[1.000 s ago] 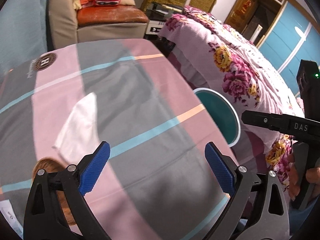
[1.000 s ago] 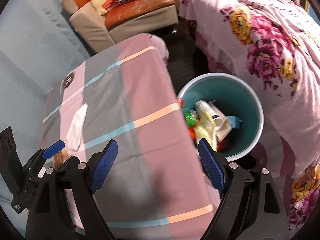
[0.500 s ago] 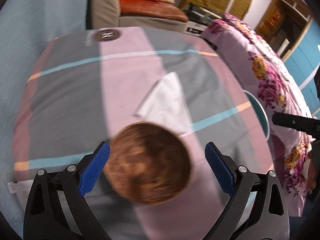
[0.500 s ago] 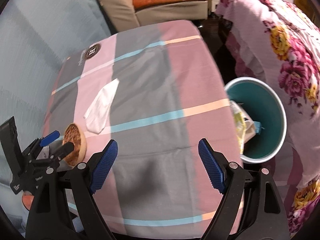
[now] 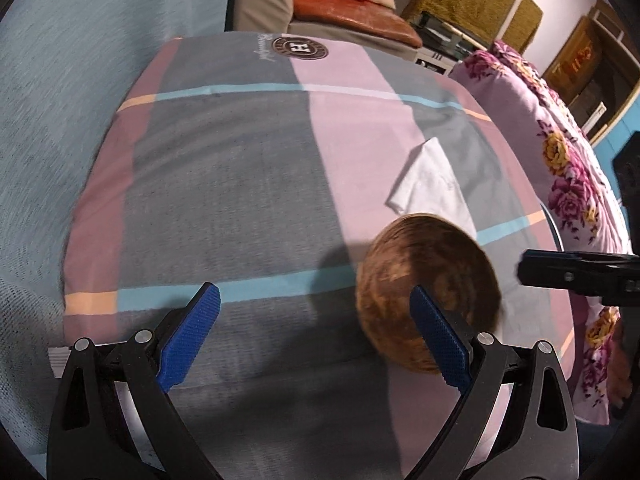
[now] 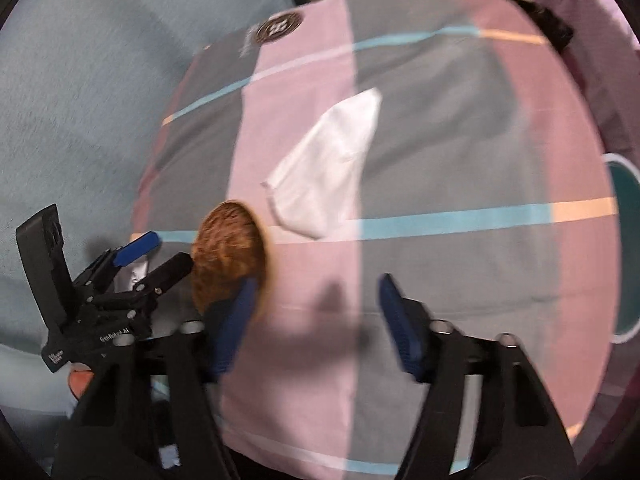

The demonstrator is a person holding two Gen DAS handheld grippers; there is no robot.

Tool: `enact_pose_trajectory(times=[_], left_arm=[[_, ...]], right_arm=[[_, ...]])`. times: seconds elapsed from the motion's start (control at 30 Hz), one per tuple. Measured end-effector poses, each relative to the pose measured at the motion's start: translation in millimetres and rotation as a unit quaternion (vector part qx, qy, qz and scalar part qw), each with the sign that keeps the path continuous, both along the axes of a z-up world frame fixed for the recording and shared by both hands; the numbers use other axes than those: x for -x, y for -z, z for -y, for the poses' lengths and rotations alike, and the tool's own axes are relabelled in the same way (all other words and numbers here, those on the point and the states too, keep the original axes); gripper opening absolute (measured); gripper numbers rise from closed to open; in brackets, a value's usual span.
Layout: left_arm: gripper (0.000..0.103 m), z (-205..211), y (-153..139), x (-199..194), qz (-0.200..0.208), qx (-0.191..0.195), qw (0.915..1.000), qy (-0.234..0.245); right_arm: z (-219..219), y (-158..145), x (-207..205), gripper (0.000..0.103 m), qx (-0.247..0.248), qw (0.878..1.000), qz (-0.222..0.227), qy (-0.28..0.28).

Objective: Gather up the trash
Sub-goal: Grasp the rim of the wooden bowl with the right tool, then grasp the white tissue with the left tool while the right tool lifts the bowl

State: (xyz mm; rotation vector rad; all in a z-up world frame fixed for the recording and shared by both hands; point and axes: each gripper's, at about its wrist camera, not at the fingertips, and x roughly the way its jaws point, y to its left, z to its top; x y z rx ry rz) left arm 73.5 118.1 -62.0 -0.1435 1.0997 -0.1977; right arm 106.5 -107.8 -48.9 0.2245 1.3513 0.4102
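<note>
The left gripper [image 5: 316, 340] is held released beside a round brown woven bowl [image 5: 428, 292]; the right gripper [image 6: 316, 316], just closing partly, grasps nothing.

The bench [image 5: 248, 184] is covered by a cloth in broad grey and pink blocks, crossed by thin blue and peach stripes, with a round dark emblem [image 5: 299, 48] printed near its far edge. A folded white tissue [image 6: 332, 168] is laid flat on the cloth, toward the middle. Just beside the tissue's near corner, a round brown wooden bowl [image 5: 430, 294] is seen on the cloth.
</note>
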Motion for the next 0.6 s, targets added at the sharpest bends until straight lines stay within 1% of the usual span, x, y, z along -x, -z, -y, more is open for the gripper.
enact_pose_trajectory(times=[0.13,0.2,0.27,0.33,0.37,0.4,0.43,0.47,0.5,0.6], left_arm=[[0.096,-7.1,2.9,1.9,-0.002,0.001,1.0,-0.003],[0.096,-10.9,5.2,1.9,-0.005,0.005,1.0,-0.006],[0.096,-11.4,7.1,1.0,-0.008,0.007,0.9999,-0.008],[0.096,-11.4,7.8,-0.1,-0.009,0.01,0.9999,-0.009],[0.096,-10.2,7.6,-1.3,-0.009,0.012,0.9998,-0.009],[0.096,-9.7,7.4,-1.8,-0.009,0.014,0.9998,-0.009],[0.096,-9.1,7.3,-2.5,-0.008,0.016,0.9998,-0.009],[0.096,-8.0,7.0,-3.3,-0.008,0.018,0.9998,-0.008],[0.096,-7.3,6.9,-3.9,-0.008,0.019,0.9998,-0.008],[0.096,0.3,7.5,-7.0,-0.008,0.018,0.9998,0.0]], right_arm=[[-17.6,11.5,-9.6,0.048,-0.015,1.0,-0.017,-0.005],[-26.2,17.1,-13.6,0.041,-0.028,0.999,-0.027,-0.01],[-33.5,22.9,-16.5,0.037,-0.032,0.999,-0.035,-0.016],[-39.0,30.9,-18.0,0.036,-0.038,0.998,-0.047,-0.015],[-39.5,32.4,-18.6,0.032,-0.039,0.998,-0.049,-0.014],[-40.0,34.9,-18.8,0.019,-0.041,0.998,-0.052,-0.013],[-38.5,36.2,-18.1,0.01,-0.042,0.998,-0.052,-0.008],[-36.0,35.4,-17.2,0.007,-0.042,0.998,-0.05,-0.006],[-32.2,33.7,-16.4,0.006,-0.041,0.998,-0.046,-0.004],[-15.3,24.1,-13.7,0.006,-0.028,0.999,-0.028,0.01]])
